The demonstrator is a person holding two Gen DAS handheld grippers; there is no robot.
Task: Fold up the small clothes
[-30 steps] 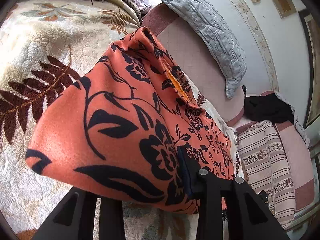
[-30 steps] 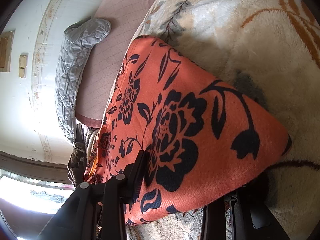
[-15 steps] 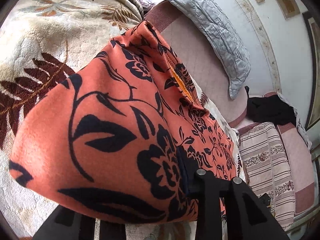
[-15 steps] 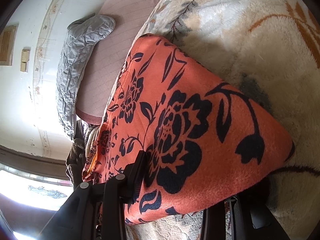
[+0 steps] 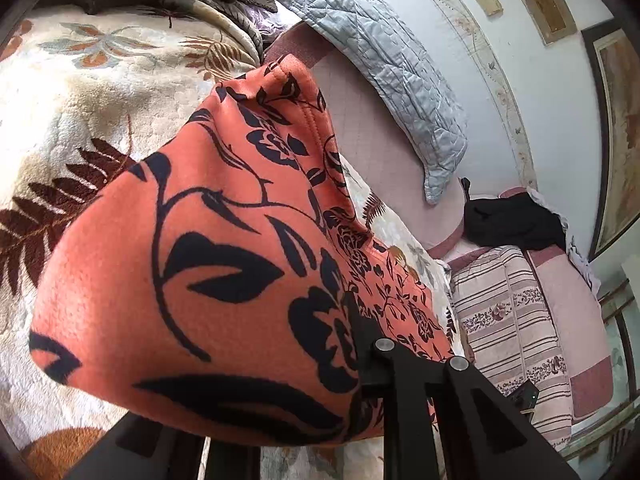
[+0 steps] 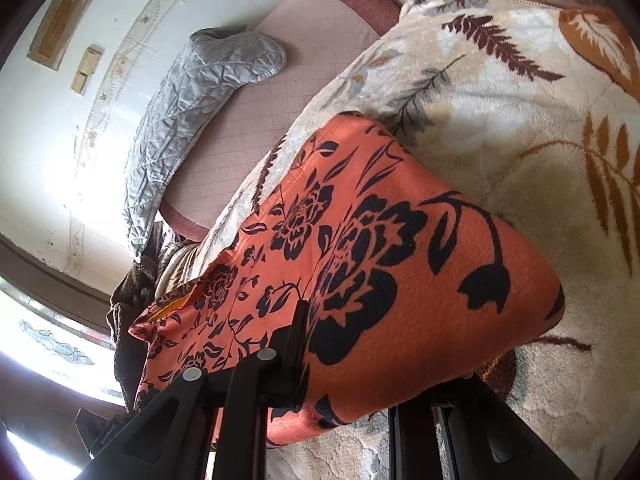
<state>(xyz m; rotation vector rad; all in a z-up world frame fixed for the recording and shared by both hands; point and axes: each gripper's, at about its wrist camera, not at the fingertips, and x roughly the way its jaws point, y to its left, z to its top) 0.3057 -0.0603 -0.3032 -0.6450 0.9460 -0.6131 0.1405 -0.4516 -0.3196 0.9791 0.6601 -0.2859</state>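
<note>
An orange garment with a black flower print (image 5: 200, 240) fills the left wrist view, bunched into a fold and lifted off the bed. My left gripper (image 5: 272, 380) has its jaws closing on this cloth. One finger (image 5: 360, 344) shows on top; the other is hidden under the fabric. In the right wrist view the same orange garment (image 6: 400, 260) hangs over my right gripper (image 6: 360, 364), whose jaws are also closing with the cloth pinched between them. Its left finger (image 6: 296, 340) shows, and the right one is covered by the cloth.
A cream fleece blanket with brown leaves (image 5: 60, 100) (image 6: 520, 100) covers the bed under the garment. A grey quilted pillow (image 5: 380, 52) (image 6: 192, 92) leans on the wall beside pink bedding (image 5: 372, 140). A black garment (image 5: 512, 220) and a striped cushion (image 5: 508, 320) lie further off.
Both grippers have risen and carried the garment's edge up off the blanket. The right wrist view has rolled. The jaws have narrowed on the cloth.
</note>
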